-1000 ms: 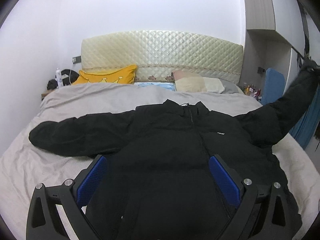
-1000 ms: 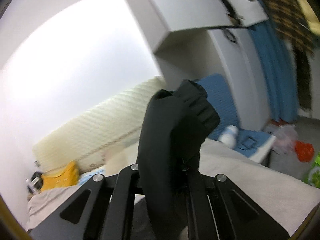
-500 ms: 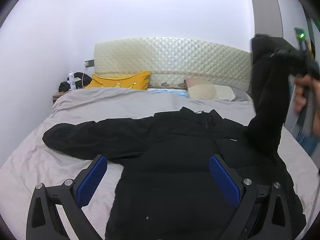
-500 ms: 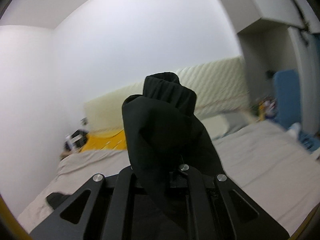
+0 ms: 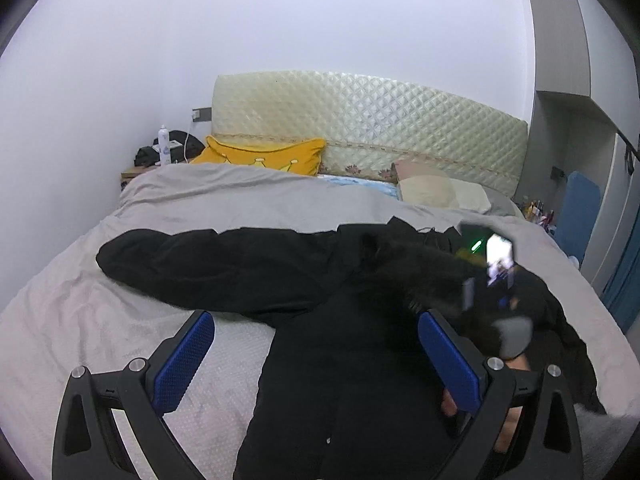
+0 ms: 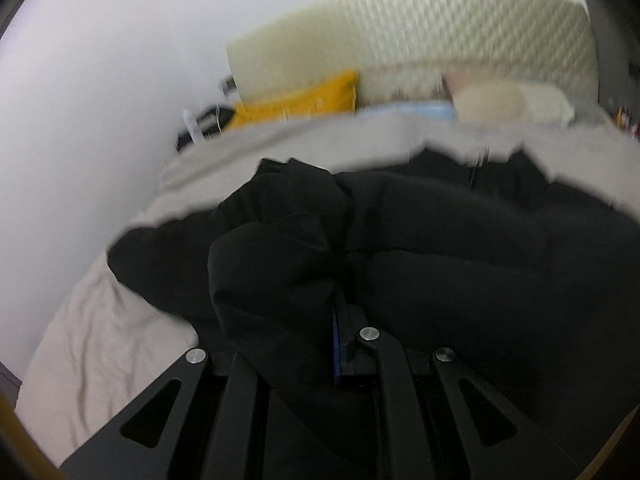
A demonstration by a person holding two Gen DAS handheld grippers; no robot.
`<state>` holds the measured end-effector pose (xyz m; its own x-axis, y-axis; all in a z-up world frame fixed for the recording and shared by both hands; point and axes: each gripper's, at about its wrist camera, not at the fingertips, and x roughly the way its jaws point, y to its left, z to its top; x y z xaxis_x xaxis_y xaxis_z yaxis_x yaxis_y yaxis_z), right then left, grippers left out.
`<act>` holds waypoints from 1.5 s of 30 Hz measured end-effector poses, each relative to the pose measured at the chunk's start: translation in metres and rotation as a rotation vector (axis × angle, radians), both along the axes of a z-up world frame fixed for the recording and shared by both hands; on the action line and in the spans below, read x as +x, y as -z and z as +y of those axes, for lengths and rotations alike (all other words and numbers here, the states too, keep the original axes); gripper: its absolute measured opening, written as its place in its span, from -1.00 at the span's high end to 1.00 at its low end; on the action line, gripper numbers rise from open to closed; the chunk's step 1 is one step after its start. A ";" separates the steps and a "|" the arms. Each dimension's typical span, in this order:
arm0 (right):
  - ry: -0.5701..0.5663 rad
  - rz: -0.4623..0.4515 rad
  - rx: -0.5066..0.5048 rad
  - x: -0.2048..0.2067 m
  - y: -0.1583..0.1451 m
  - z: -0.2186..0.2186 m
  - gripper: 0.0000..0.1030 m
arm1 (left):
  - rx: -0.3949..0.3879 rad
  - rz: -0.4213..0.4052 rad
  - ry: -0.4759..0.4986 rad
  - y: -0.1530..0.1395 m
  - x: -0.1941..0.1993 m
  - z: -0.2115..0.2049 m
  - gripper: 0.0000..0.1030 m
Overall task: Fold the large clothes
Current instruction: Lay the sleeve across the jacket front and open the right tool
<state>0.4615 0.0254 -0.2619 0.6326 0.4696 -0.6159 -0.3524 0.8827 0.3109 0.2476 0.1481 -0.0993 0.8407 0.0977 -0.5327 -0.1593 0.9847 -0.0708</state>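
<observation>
- Bedroom with a white wall, quilted cream headboard (image 5: pixel 368 128) and a bed (image 5: pixel 224 208) under a grey cover, yellow pillow (image 5: pixel 264 156) and pale pillows (image 5: pixel 440 194) at its head
- Black puffer jacket (image 5: pixel 360 360) spread flat on the bed, front up, collar toward the headboard and hem toward the camera, so long axis runs head to foot of the bed
- One sleeve (image 5: pixel 208 264) stretched straight out toward the picture's left edge of the bed, lying across the cover
- Other sleeve (image 6: pixel 272 272) folded in over the chest, its cuff end bunched on the jacket's front
- Left gripper (image 5: pixel 316 364) wide apart, blue pads either side of the jacket's lower body, hovering above it and gripping nothing
- Right gripper (image 6: pixel 340 320) pressed together and clamped on the folded sleeve's cuff, black fabric bulging over the fingers, a thin strip of blue pad showing between
- In the left view, right gripper's body with a lit screen and green light (image 5: pixel 492 264) over the jacket's chest, blurred
- Right view blurred, finer detail of the cuff not readable
</observation>
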 end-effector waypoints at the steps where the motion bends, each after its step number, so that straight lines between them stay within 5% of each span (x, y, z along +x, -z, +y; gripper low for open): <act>1: 0.003 0.015 -0.011 0.000 0.010 0.004 0.83 | -0.001 0.005 -0.003 0.002 0.001 0.002 -1.00; 7: -0.002 0.084 -0.028 0.016 0.040 0.002 0.83 | -0.018 0.043 0.002 0.016 0.013 0.005 -1.00; 21: -0.066 0.165 -0.162 -0.027 0.005 0.000 0.71 | 0.021 0.014 0.006 -0.015 -0.023 -0.015 -1.00; 23: -0.078 0.170 -0.184 -0.035 0.001 -0.003 0.58 | 0.015 0.017 0.012 -0.017 -0.032 -0.019 -1.00; 25: -0.100 0.159 -0.228 -0.046 -0.003 -0.003 -0.22 | 0.007 0.021 0.011 -0.019 -0.038 -0.021 -1.00; 27: -0.123 0.126 -0.220 -0.055 -0.010 -0.005 -0.61 | 0.007 0.018 0.014 -0.023 -0.046 -0.023 -1.00; 45: 0.091 -0.108 -0.081 -0.185 -0.112 -0.117 -0.62 | 0.000 -0.032 0.106 -0.051 -0.105 -0.077 -1.00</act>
